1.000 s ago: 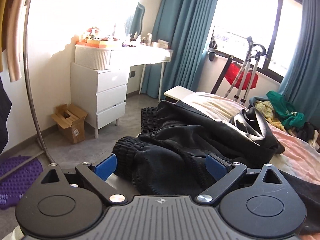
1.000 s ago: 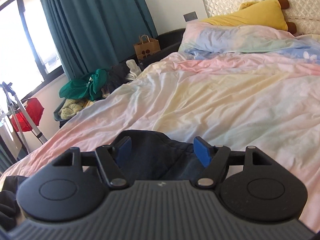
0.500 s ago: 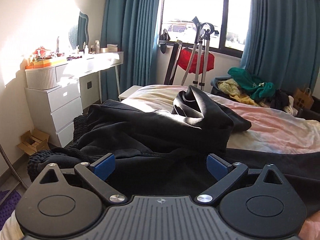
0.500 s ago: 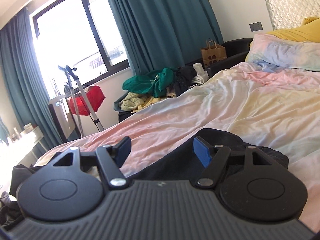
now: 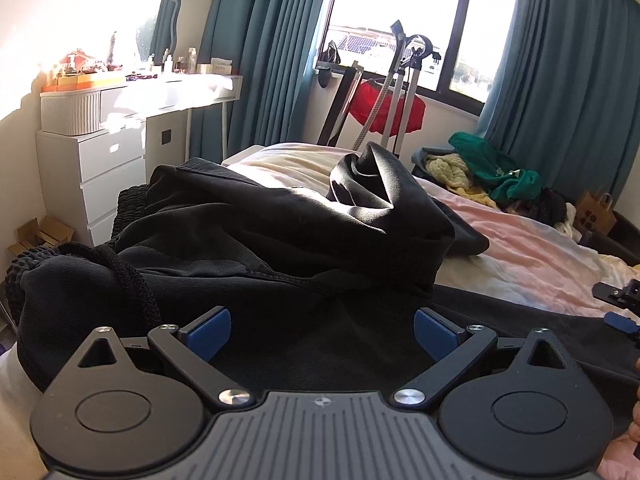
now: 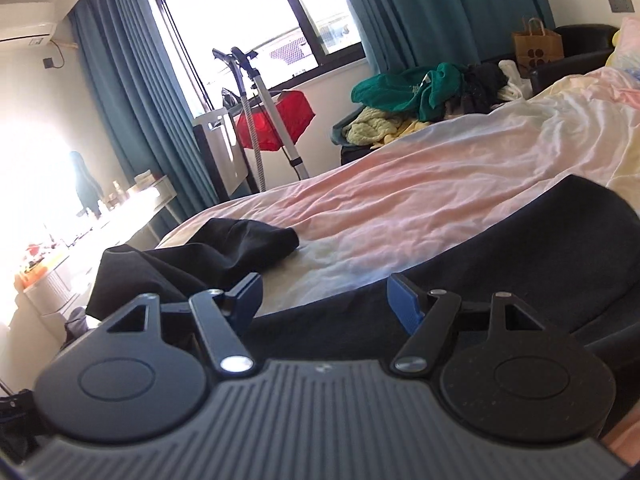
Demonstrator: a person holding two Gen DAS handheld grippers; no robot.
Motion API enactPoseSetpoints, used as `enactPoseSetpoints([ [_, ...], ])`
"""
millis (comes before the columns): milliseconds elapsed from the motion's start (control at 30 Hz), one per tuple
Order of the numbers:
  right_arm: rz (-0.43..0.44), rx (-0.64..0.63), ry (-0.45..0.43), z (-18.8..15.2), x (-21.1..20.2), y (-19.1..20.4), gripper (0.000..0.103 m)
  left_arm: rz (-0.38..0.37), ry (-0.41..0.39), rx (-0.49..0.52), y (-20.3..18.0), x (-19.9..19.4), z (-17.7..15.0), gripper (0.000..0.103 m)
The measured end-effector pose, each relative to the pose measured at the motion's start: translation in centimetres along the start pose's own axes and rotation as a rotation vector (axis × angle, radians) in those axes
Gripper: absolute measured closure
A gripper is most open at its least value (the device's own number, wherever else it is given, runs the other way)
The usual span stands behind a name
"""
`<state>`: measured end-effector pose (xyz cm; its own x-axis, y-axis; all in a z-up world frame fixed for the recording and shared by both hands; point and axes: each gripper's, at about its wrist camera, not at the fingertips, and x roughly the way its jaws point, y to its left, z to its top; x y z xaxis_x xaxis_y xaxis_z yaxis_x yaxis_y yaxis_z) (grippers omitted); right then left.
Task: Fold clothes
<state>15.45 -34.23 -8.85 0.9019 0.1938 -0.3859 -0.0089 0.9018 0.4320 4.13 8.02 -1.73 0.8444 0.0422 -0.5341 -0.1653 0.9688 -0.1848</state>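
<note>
A black garment (image 5: 248, 256) lies crumpled over the near end of the bed (image 5: 532, 256), with a ribbed cuff and a drawcord at its left. My left gripper (image 5: 322, 330) hovers just above its dark cloth, jaws wide apart with nothing between the blue pads. In the right wrist view the same black garment (image 6: 500, 256) stretches across the pastel sheet (image 6: 420, 200). My right gripper (image 6: 324, 300) stands open over its edge, gripping nothing. The right gripper's tip (image 5: 618, 308) shows at the left view's right edge.
A white dresser (image 5: 96, 160) with clutter stands left of the bed. A steamer stand with a red basket (image 5: 388, 108) is by the window. More clothes are piled (image 6: 412, 96) beside a paper bag (image 6: 538, 44) at the far side. Teal curtains hang behind.
The right gripper swung left, from facing the pillows to facing the window and the garment's crumpled end. The left gripper swung right and sank lower over the black cloth. Both stayed open.
</note>
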Motion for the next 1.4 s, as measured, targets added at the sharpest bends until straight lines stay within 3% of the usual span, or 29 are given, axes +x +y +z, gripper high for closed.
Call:
enactPoseSetpoints([
  [133, 0.074, 0.027, 0.087, -0.3, 6.6, 3.8, 0.031, -0.022, -0.052, -0.108, 1.2, 0.9, -0.2, 0.003],
  [233, 0.093, 0.105, 0.145, 0.1, 13.3, 5.7, 0.031, -0.042, -0.044, -0.139, 2.4, 2.7, -0.7, 0.003],
  [333, 0.067, 0.23, 0.193, 0.0, 20.4, 6.7, 0.032, -0.052, -0.031, -0.179, 3.8, 4.9, -1.4, 0.003],
  [433, 0.042, 0.348, 0.172, -0.1, 25.2, 6.9, 0.034, -0.07, -0.029, -0.214, 4.9, 6.8, -1.7, 0.003],
  [467, 0.038, 0.383, 0.149, 0.0, 26.2, 6.9, 0.044, -0.071, -0.041, -0.223, 5.2, 7.2, -1.7, 0.003],
  [500, 0.029, 0.412, 0.128, 0.1, 27.1, 7.0, 0.068, -0.078, -0.05, -0.229, 5.4, 7.6, -1.7, 0.003],
  [533, -0.004, 0.4, 0.109, 0.3, 27.4, 7.3, 0.085, -0.091, -0.057, -0.231, 5.6, 7.8, -1.7, 0.002],
  [567, -0.045, 0.35, 0.081, 0.8, 27.4, 7.9, 0.096, -0.102, -0.06, -0.236, 5.8, 8.1, -1.7, 0.002],
  [733, -0.223, 0.194, -0.103, 4.9, 25.0, 8.6, 0.097, -0.148, -0.076, -0.278, 6.5, 8.1, -1.5, 0.002],
  [833, -0.331, 0.136, -0.196, 8.6, 21.7, 6.0, 0.098, -0.156, -0.094, -0.308, 6.9, 7.5, -1.5, 0.002],
  [1000, -0.556, 0.123, -0.309, 14.7, 14.9, -2.1, 0.098, -0.154, -0.108, -0.326, 7.0, 6.6, -1.4, 0.002],
  [1133, -0.735, 0.134, -0.292, 17.0, 10.5, -8.9, 0.098, -0.143, -0.118, -0.293, 6.4, 6.4, -1.4, 0.002],
  [1233, -0.765, 0.165, -0.206, 17.2, 9.8, -12.4, 0.098, -0.129, -0.11, -0.26, 6.0, 6.7, -1.5, 0.002],
  [1400, -0.731, 0.086, -0.178, 17.0, 11.6, -12.1, 0.098, -0.111, -0.104, -0.228, 5.6, 7.0, -1.8, 0.002],
])
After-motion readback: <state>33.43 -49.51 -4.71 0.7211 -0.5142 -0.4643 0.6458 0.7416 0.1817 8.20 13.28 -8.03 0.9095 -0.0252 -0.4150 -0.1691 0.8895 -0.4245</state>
